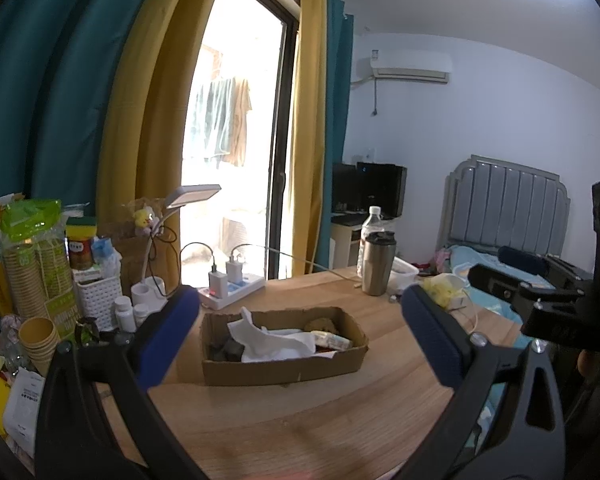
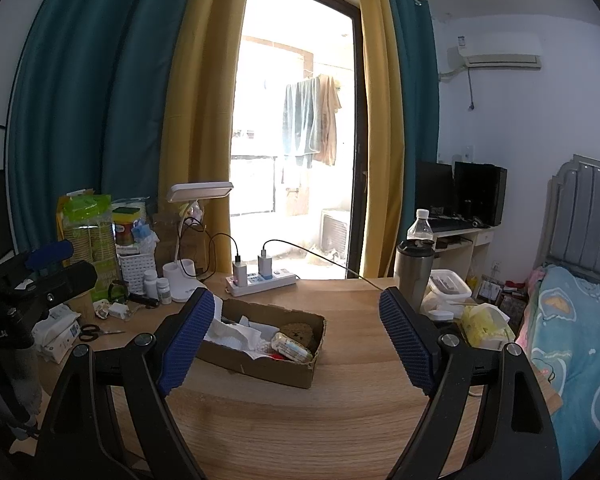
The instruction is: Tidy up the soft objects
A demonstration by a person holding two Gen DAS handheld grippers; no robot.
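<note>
Both grippers hovered above the wooden table [image 2: 300, 420], level and aimed toward the balcony door. The left gripper [image 1: 300, 336] and right gripper [image 2: 296, 340] each had blue-padded fingers spread wide, holding nothing. Between them sat the shallow cardboard box [image 1: 284, 368], its long axis running across the table, white cloth [image 1: 272, 340] bunched at its left end. Bare wood lay open in front; a steel tumbler [image 1: 377, 264] and power strip [image 2: 260, 282] stood behind.

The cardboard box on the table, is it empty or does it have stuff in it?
Not empty. The cardboard box holds crumpled white cloth, a brown round sponge-like piece and a small wrapped packet; its top is open.
</note>
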